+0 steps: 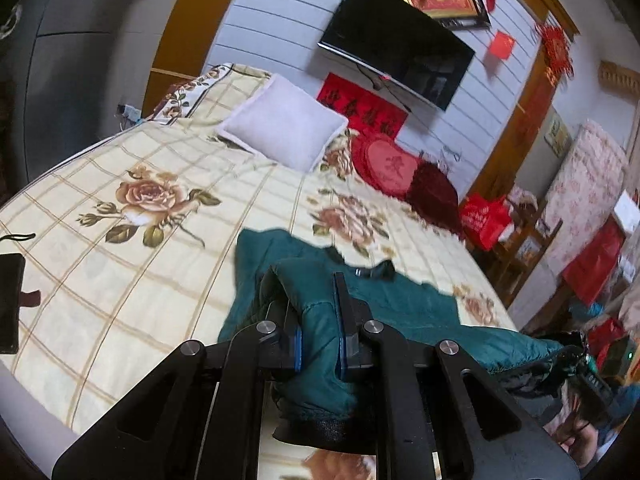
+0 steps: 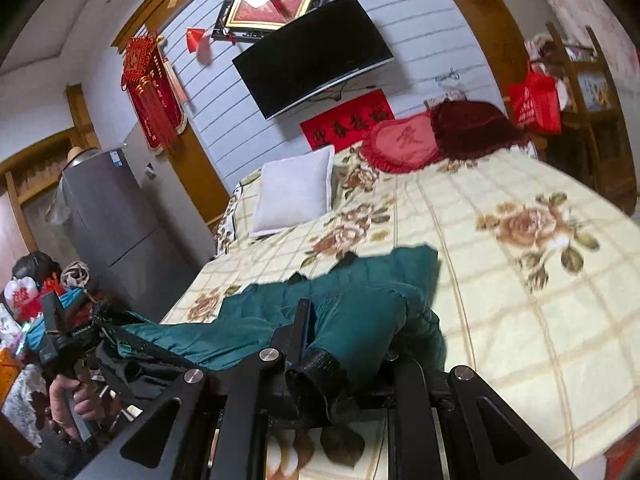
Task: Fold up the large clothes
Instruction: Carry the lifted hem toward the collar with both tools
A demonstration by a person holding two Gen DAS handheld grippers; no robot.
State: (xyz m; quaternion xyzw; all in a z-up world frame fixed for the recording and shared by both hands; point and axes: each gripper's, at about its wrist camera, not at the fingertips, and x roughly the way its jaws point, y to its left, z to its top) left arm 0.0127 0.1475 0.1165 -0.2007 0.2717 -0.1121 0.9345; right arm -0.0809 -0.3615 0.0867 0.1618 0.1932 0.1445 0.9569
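- Your left tool (image 1: 320, 320) is pinching a padded fold of the teal jacket (image 1: 400, 304); the fabric is bunched between both fingers, black cuff hanging below.
- Your right tool (image 2: 344, 344) is clamped on another part of the same jacket, near its black ribbed cuff (image 2: 320, 368).
- The rest of the jacket lies spread on the bed (image 1: 120, 280), on the floral checked bedspread, at the near edge.
- White pillow (image 1: 284, 124) and red heart cushion (image 1: 390, 166) sit at the far end, well apart from the jacket.
- 1 phone (image 1: 8, 304) lies at the bed's left edge.
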